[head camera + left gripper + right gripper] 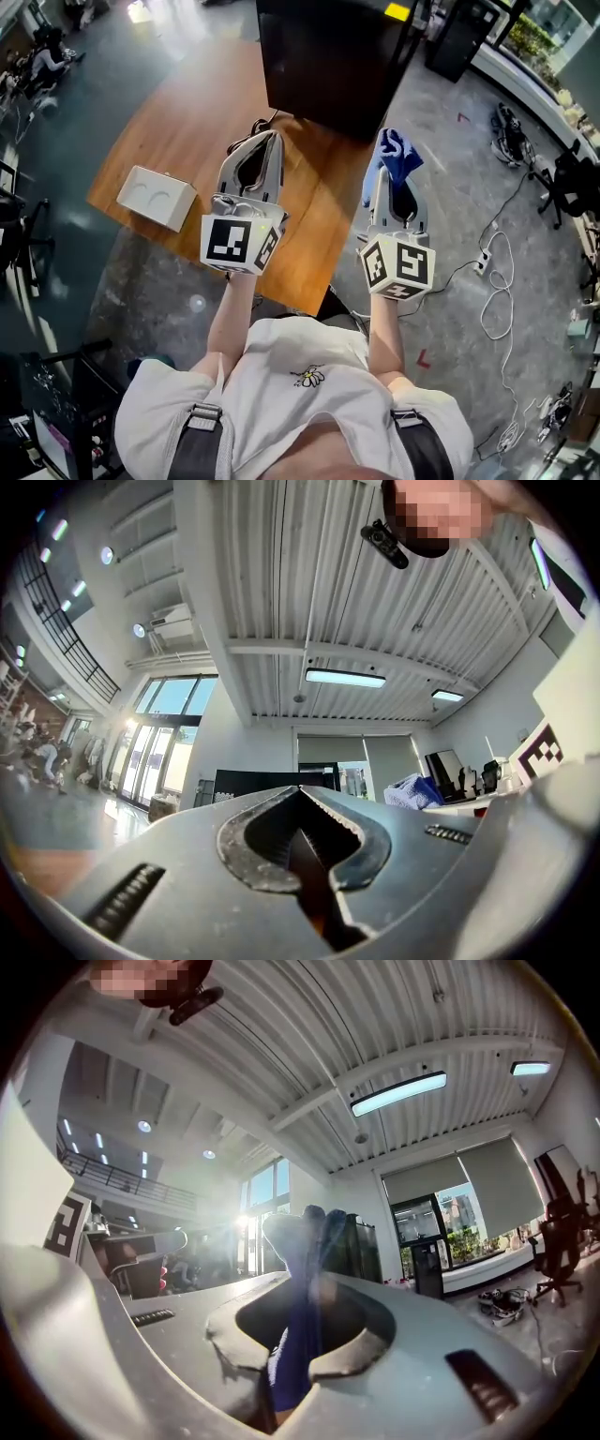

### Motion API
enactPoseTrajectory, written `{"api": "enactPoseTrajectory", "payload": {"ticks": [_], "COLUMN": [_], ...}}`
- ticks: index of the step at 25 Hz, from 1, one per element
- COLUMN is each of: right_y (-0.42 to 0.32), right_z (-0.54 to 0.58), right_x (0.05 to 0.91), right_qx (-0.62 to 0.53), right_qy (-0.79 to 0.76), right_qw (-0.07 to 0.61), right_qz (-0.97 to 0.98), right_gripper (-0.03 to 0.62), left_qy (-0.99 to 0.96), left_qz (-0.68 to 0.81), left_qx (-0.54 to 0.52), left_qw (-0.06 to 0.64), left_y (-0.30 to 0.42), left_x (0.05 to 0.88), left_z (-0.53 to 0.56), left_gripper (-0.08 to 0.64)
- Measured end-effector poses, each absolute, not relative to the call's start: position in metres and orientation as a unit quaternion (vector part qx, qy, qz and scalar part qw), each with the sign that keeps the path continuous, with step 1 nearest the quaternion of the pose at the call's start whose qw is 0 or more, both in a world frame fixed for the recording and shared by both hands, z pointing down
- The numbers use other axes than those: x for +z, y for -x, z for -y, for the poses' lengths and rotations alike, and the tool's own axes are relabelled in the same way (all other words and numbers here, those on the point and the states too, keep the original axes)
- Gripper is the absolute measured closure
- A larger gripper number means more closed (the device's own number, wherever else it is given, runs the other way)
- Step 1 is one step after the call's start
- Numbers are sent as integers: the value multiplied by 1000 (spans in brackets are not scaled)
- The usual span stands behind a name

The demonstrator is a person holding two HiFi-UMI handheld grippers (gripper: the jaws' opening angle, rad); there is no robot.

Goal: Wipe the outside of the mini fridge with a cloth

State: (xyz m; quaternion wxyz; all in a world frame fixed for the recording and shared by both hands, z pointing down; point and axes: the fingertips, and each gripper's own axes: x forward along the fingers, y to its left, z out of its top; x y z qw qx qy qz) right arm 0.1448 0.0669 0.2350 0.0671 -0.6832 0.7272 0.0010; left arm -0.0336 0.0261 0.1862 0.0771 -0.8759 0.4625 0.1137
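The black mini fridge point(333, 56) stands on the wooden table point(187, 141) at the far side. My right gripper point(394, 157) is shut on a blue cloth point(397, 155), which sticks up past the jaw tips just short of the fridge's right front corner. In the right gripper view the blue cloth point(302, 1307) runs between the closed jaws, with the fridge point(354, 1249) behind it. My left gripper point(266, 141) is shut with nothing in it, hovering over the table in front of the fridge. The left gripper view shows the fridge point(267, 782) low ahead and the cloth point(412, 792) to the right.
A white box point(156, 198) lies on the table's left part. Cables and a power strip point(487, 267) run over the grey floor on the right, near an office chair point(567, 183). A black cord point(259, 124) lies on the table by the fridge.
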Motion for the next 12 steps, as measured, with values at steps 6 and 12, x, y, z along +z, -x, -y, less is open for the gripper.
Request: {"api": "enactPoseTrajectory", "payload": {"ticks": [6, 12], "right_y": [-140, -103], "right_z": [-35, 14], "right_x": [215, 180], "right_qx": [23, 47], "right_qy": [673, 649], "right_qw": [76, 110], "right_qz": [-735, -752], "right_gripper": [530, 531], "left_qy": [874, 871], "left_qz": [-464, -469], "left_qx": [117, 124], "left_qw": [79, 79], "left_y": [32, 40], "left_x": [181, 173], "left_z": [0, 29], "left_gripper": [555, 555]}}
